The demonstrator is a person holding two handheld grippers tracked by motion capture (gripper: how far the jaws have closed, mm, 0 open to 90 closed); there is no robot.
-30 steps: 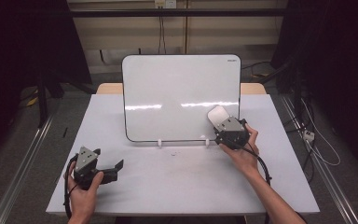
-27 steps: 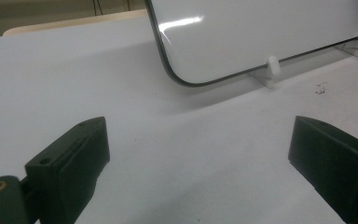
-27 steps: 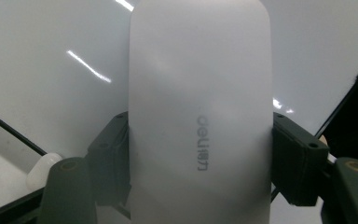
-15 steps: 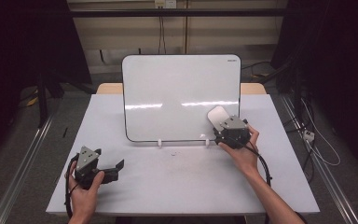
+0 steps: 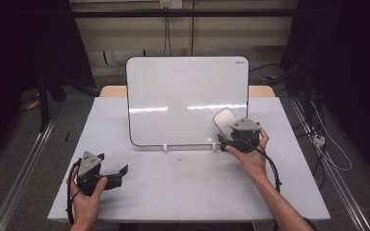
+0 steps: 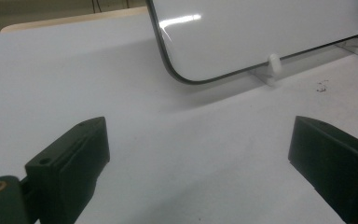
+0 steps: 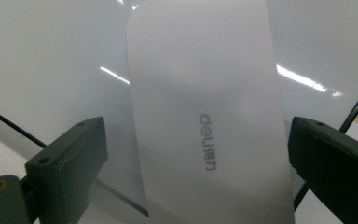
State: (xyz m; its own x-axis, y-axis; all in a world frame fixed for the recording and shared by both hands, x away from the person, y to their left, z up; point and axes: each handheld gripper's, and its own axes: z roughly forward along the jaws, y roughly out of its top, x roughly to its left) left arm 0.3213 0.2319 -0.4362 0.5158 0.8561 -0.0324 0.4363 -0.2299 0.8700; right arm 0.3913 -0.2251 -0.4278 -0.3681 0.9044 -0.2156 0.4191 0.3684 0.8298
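Note:
A white board [image 5: 183, 96] stands upright on small white clips [image 5: 165, 147] at the middle of the table. A white eraser [image 5: 224, 120] marked "deli" lies flat against its lower right corner. My right gripper [image 5: 225, 139] points at it from the right. In the right gripper view the eraser [image 7: 205, 116] sits between the jaws with a gap on each side; the jaws have just been opening and the right gripper [image 7: 198, 158] is open. My left gripper [image 5: 120, 172] rests near the front left of the table, open, with bare table between the jaws in its own view [image 6: 198, 154].
The white table [image 5: 289, 192] is ringed by dark floor with cables at the right [image 5: 318, 139]. A few dark specks [image 5: 180, 156] lie in front of the board. The board's lower left corner [image 6: 186, 77] and a clip [image 6: 272, 65] stand ahead of the left gripper.
In the high view both hands keep their places, and the eraser stays at the board's lower right corner.

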